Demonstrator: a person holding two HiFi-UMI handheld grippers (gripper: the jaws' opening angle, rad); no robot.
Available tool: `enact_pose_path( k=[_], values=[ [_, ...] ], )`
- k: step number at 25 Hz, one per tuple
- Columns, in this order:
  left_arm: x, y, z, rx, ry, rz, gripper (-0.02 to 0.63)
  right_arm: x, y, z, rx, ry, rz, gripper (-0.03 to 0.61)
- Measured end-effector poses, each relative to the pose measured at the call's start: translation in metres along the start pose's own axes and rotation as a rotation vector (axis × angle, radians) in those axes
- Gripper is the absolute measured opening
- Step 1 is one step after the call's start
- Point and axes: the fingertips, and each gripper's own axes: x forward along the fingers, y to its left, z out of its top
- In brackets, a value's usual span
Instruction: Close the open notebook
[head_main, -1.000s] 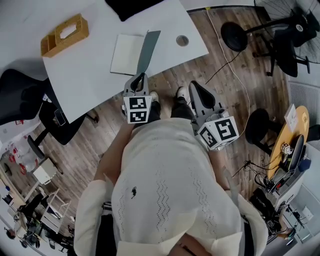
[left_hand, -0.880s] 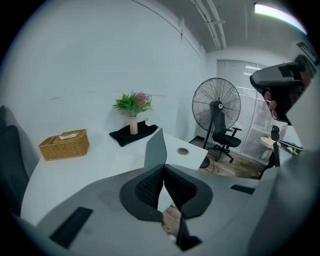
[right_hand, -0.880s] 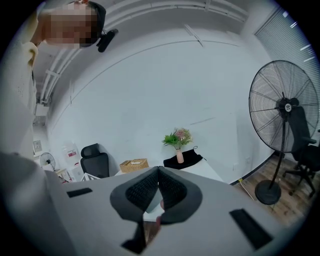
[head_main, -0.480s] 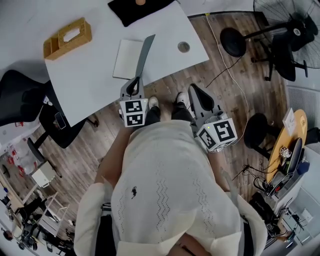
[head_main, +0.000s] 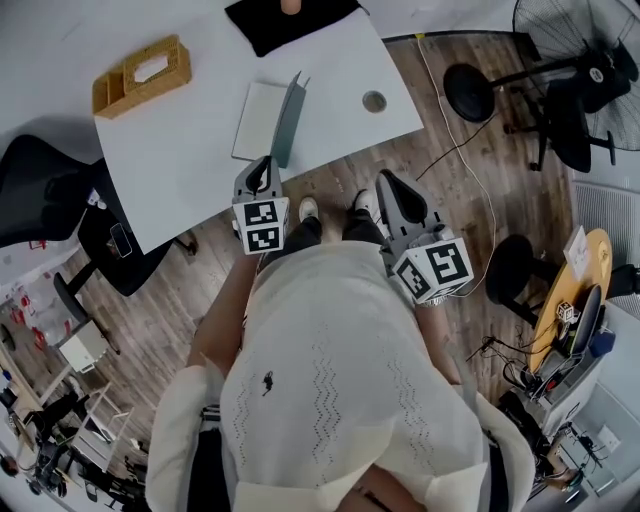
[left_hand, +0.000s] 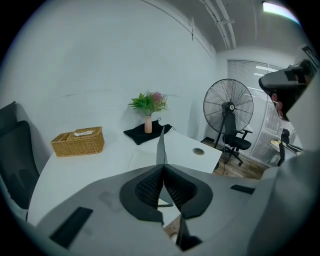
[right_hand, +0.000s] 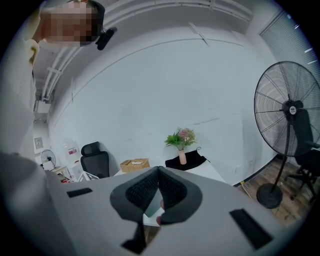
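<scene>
The left gripper (head_main: 262, 165) is pinching the near edge of the grey notebook cover (head_main: 289, 118), which is standing almost upright on the white desk (head_main: 170, 160), spine running away from the person, white page (head_main: 258, 120) lying just left of it. The right gripper (head_main: 388, 182) is hanging closed and empty, farther off; the head view is showing that flat page plainly, the left gripper view the cover edge-on

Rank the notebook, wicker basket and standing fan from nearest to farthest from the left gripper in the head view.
1. notebook, between the jaws of the left gripper.
2. wicker basket, far left on the table.
3. standing fan, far right.
</scene>
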Motion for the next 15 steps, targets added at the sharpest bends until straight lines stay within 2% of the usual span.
enact_pose_path(
  k=[15],
  values=[
    [0.007, 0.028, -0.009, -0.019, 0.033, 0.047, 0.015, 0.018, 0.000, 0.004, -0.004, 0.015, 0.017, 0.002]
  ],
)
